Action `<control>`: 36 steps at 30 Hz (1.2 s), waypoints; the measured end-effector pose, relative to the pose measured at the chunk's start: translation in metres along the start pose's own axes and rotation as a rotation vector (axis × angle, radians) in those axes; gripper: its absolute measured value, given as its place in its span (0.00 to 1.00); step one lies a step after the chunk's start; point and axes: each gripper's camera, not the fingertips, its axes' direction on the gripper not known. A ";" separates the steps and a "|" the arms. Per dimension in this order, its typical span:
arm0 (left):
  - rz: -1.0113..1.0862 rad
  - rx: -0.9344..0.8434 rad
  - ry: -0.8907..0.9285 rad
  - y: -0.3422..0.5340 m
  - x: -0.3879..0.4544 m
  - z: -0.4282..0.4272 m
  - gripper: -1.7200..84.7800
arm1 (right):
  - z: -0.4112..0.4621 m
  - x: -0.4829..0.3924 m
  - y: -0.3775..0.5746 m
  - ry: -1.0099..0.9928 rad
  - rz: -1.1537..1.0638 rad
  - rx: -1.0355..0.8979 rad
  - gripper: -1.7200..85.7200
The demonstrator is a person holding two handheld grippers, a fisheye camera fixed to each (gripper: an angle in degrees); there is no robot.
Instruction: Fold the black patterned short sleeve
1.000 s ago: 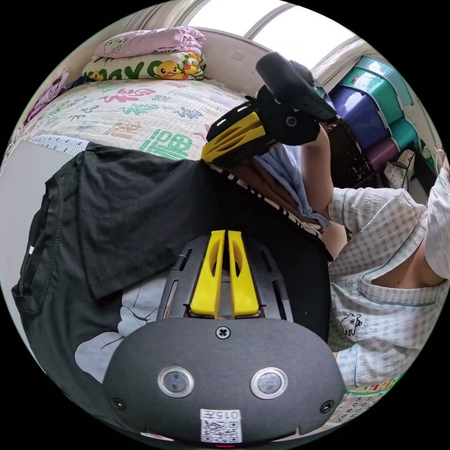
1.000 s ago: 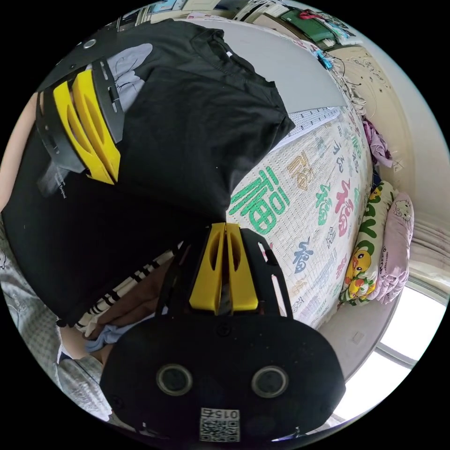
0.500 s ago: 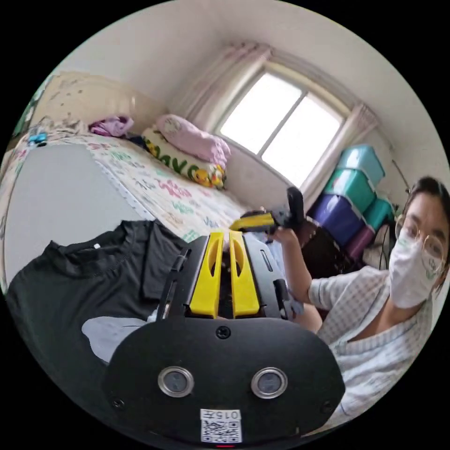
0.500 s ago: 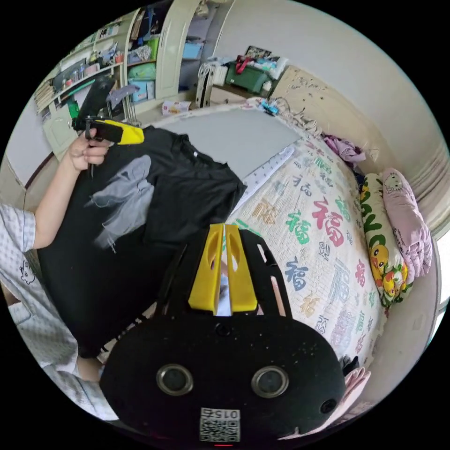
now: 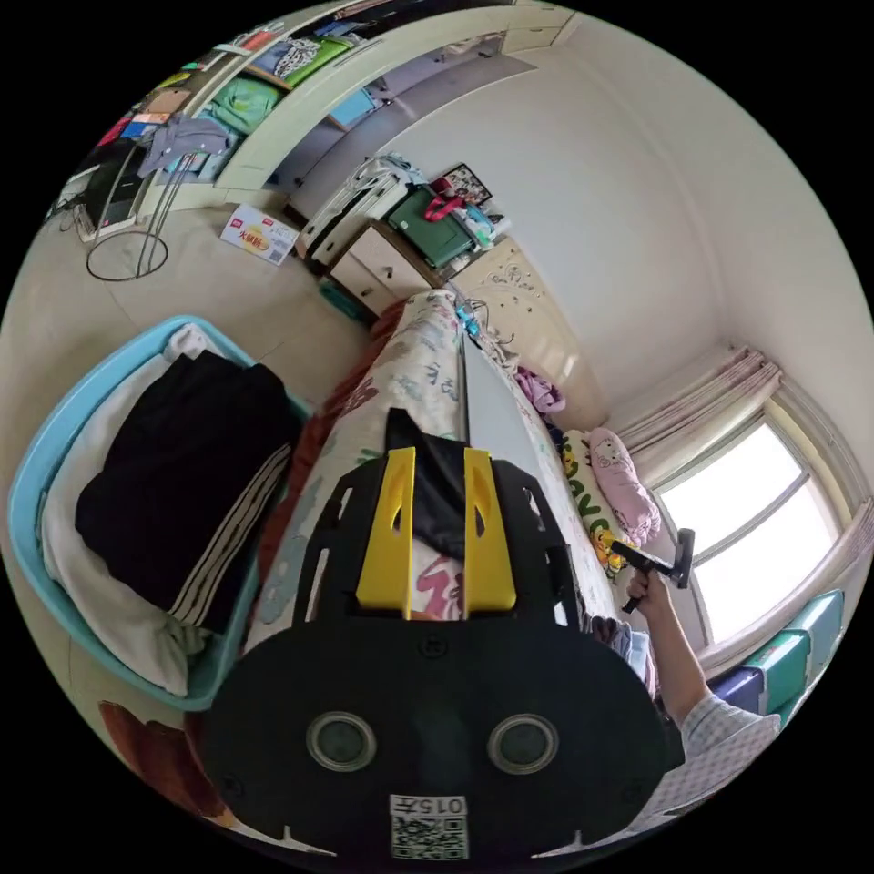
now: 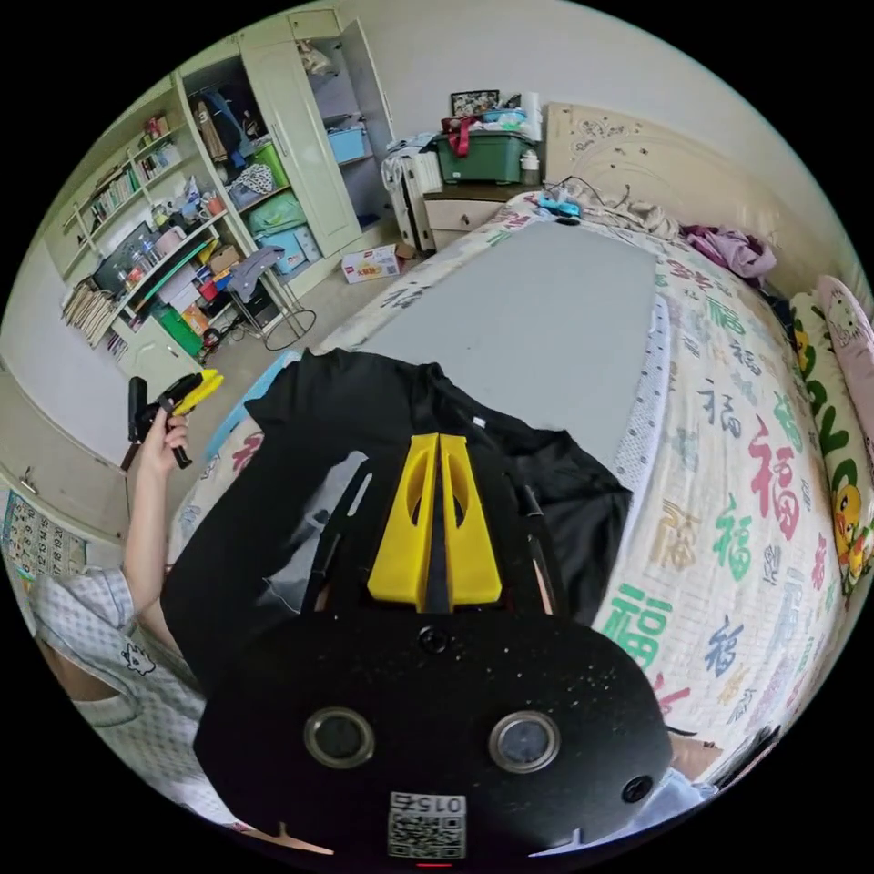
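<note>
grey board [image 6: 537, 319] bare, laundry basket [image 5: 55, 455] beside bed [image 6: 728, 473]

1. black short sleeve shirt [image 6: 382, 428] lies flat on the bed, partly on the grey board
2. collar points toward the board, a sleeve folded inward
3. pale print shows on its front

Non-task stuff: blue laundry basket [image 5: 36, 482] at left of left gripper view, holding folded black garment with white stripes [image 5: 182, 510]. Gray board [image 6: 537, 319] at center of right gripper view, lying on printed bedspread [image 6: 737, 510]. Wardrobe shelving [image 6: 264, 173] upper left, green bin [image 6: 482, 155] at top.
</note>
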 end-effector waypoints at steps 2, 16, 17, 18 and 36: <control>-0.002 -0.068 0.042 -0.004 -0.020 0.014 0.13 | 0.039 -0.044 -0.037 -0.009 -0.078 -0.036 0.05; 0.205 -0.370 0.019 -0.032 0.000 0.019 0.03 | 0.352 -0.202 -0.197 0.057 -0.273 -0.349 0.13; 0.227 -0.395 0.004 -0.032 0.004 0.018 0.03 | 0.363 -0.200 -0.198 0.078 -0.267 -0.357 0.13; 0.235 -0.405 -0.002 -0.031 0.006 0.018 0.03 | 0.372 -0.199 -0.199 0.092 -0.275 -0.365 0.14; 0.460 -0.226 0.150 -0.002 0.065 -0.053 0.02 | 0.187 -0.126 -0.140 0.041 -0.389 -0.153 0.01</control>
